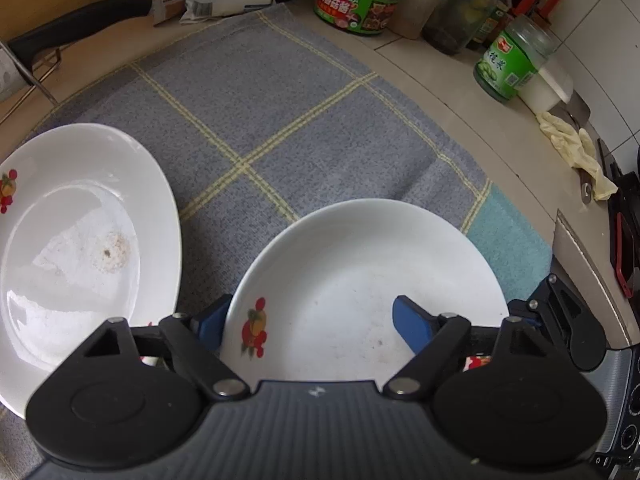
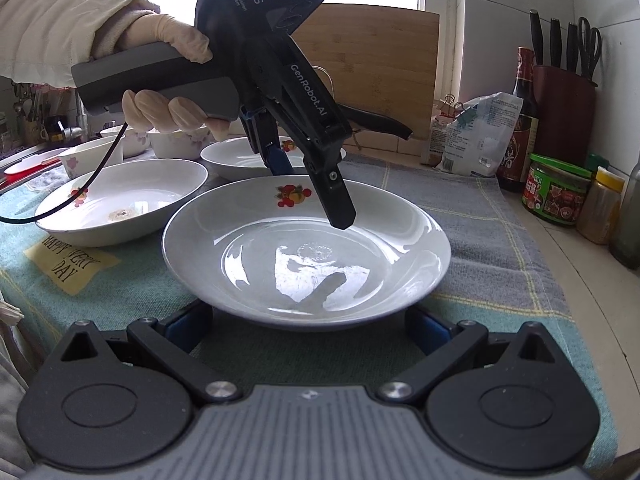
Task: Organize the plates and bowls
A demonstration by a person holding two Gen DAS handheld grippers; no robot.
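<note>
A white plate with a fruit motif (image 1: 360,280) (image 2: 308,256) lies on the grey-blue cloth. My left gripper (image 1: 316,320) (image 2: 308,192) is open and straddles its rim, one blue pad outside and one over the inside. My right gripper (image 2: 308,328) is open, low in front of the plate's near edge, its pads partly hidden under the rim. A second plate with residue (image 1: 80,248) (image 2: 120,200) lies to the left. A third plate (image 2: 236,158) lies behind. Floral bowls (image 2: 176,144) stand further back.
Jars and bottles (image 1: 360,0) (image 2: 556,192) line the tiled counter at the right. A knife block (image 2: 564,112), a cutting board (image 2: 380,68) and bags (image 2: 472,136) stand at the back. A crumpled glove (image 1: 576,152) lies by the counter edge.
</note>
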